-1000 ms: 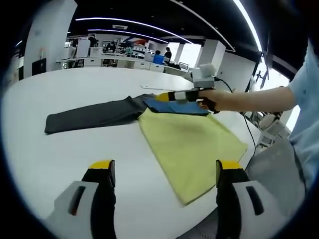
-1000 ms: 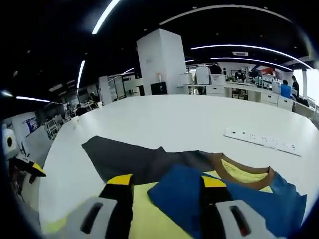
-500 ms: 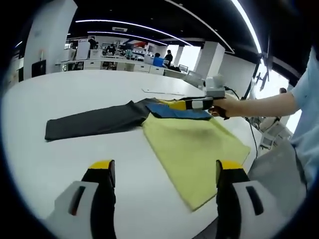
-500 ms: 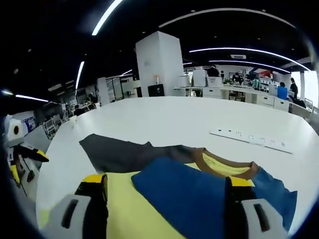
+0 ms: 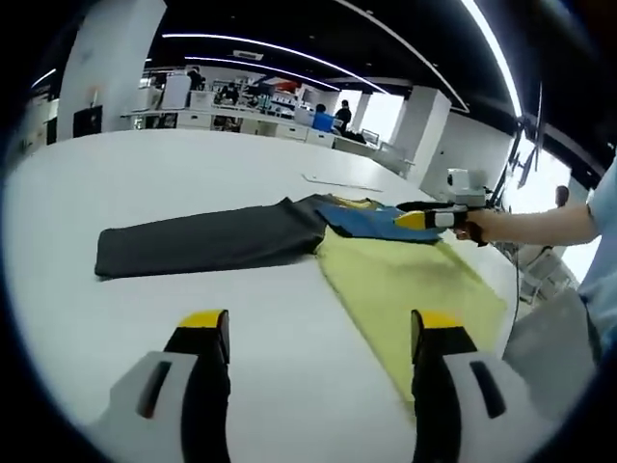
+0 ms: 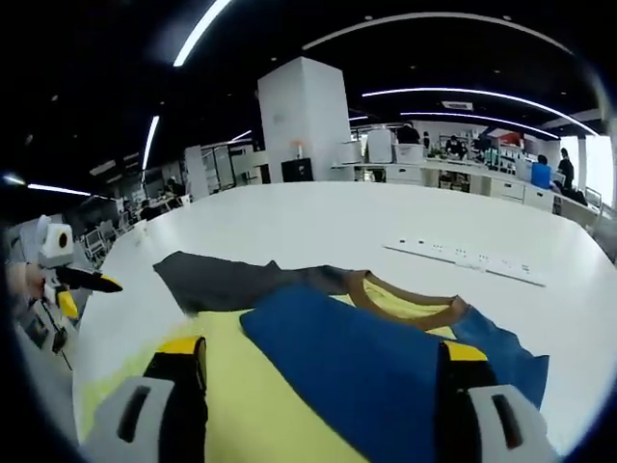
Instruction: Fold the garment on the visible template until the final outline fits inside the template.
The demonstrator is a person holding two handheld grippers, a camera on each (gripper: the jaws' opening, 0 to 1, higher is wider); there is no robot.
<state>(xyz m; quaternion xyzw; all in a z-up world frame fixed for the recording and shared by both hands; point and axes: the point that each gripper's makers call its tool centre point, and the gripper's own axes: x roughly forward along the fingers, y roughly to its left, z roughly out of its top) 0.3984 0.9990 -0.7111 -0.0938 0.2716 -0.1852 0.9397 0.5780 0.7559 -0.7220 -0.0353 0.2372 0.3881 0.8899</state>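
One garment [image 5: 386, 260], long-sleeved: yellow body, blue sleeve [image 6: 386, 371] folded across chest, grey sleeve [image 5: 207, 248] stretched flat toward 9 o'clock in left gripper view. Brown-trimmed collar [image 6: 405, 294] at 12 o'clock of blue fold in right gripper view. Lying on white table [image 5: 145, 174]; no template outline distinguishable beneath from either view.

Left gripper [image 5: 313, 386]: jaws wide apart, empty, held above bare table at 6 o'clock, well short of grey sleeve.

Right gripper [image 6: 318, 395]: jaws spread, nothing between them, poised over yellow body and blue fold; seen in left gripper view at 2 o'clock [image 5: 416, 219], held by a hand [image 5: 477, 224], tips near blue sleeve.

White power strip [image 6: 463, 258] on table beyond collar, well apart from garment.

Judged stage: one sleeve folded in, grey sleeve not yet done.

Risks, as judgement:
- Pinching grey sleeve through a single thin layer could drag the whole body sideways and undo blue fold.
- Lifting too high could let sleeve twist or bunch, leaving outline too wide.
- Releasing off-line could leave cuff overhanging yellow edge.
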